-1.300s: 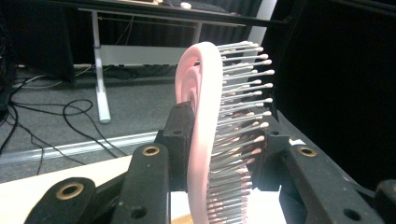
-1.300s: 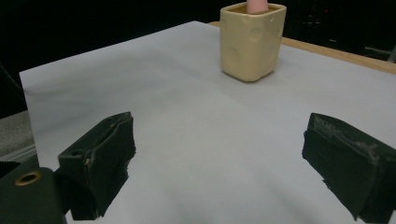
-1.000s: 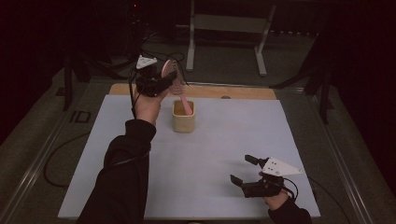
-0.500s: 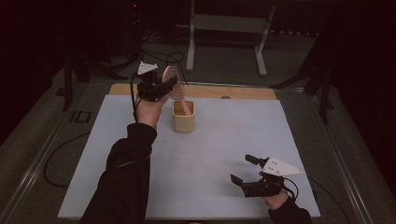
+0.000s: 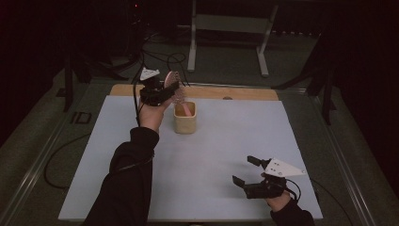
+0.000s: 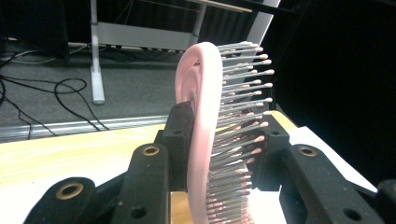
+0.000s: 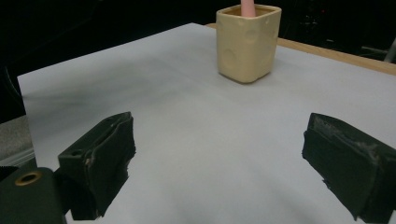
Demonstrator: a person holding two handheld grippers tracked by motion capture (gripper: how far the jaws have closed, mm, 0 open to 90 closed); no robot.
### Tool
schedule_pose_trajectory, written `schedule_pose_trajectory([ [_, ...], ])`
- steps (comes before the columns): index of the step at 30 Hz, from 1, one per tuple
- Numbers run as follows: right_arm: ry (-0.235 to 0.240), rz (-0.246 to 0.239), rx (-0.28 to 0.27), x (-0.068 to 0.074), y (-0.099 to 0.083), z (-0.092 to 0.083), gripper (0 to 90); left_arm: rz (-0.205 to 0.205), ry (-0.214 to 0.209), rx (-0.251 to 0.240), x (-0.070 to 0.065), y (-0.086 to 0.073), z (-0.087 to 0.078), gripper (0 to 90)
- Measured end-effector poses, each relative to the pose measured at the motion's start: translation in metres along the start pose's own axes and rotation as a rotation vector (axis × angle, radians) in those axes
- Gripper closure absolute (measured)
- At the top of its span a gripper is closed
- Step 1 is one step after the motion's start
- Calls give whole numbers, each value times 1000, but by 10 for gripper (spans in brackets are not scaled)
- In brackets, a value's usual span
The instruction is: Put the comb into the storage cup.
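A pink hairbrush (image 5: 172, 84) with metal bristles stands upright, its handle (image 5: 187, 109) reaching down into a pale yellow cup (image 5: 185, 121) at the far middle of the white mat. My left gripper (image 5: 162, 92) is shut on the brush head just left of and above the cup. In the left gripper view the brush (image 6: 204, 116) sits edge-on between the jaws of the left gripper (image 6: 226, 140). My right gripper (image 5: 244, 170) rests open near the front right of the mat. The right gripper view has the cup (image 7: 247, 42) far ahead of the wide-apart jaws of the right gripper (image 7: 219, 158).
The white mat (image 5: 226, 141) covers a table with a wooden strip (image 5: 244, 92) along its far edge. Cables (image 5: 160, 59) and a metal stand (image 5: 226, 28) lie on the floor beyond. A cable (image 5: 56, 160) trails off the left side.
My left hand has sunk a little with the brush, so the handle sits lower in the cup. The right gripper has stayed where it was.
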State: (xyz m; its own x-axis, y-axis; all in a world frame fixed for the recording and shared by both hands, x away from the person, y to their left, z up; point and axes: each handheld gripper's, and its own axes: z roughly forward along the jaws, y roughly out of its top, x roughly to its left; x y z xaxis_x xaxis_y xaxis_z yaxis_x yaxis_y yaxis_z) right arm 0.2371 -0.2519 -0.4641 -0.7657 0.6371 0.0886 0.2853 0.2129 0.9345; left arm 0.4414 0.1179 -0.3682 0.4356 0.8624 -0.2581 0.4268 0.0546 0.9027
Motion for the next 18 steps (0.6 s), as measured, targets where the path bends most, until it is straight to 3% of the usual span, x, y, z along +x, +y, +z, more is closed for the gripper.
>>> schedule_pose_trajectory([
  [18, 0, 7, -1, -1, 0, 1, 89, -28, -9, 9, 9, -15, 7, 655],
])
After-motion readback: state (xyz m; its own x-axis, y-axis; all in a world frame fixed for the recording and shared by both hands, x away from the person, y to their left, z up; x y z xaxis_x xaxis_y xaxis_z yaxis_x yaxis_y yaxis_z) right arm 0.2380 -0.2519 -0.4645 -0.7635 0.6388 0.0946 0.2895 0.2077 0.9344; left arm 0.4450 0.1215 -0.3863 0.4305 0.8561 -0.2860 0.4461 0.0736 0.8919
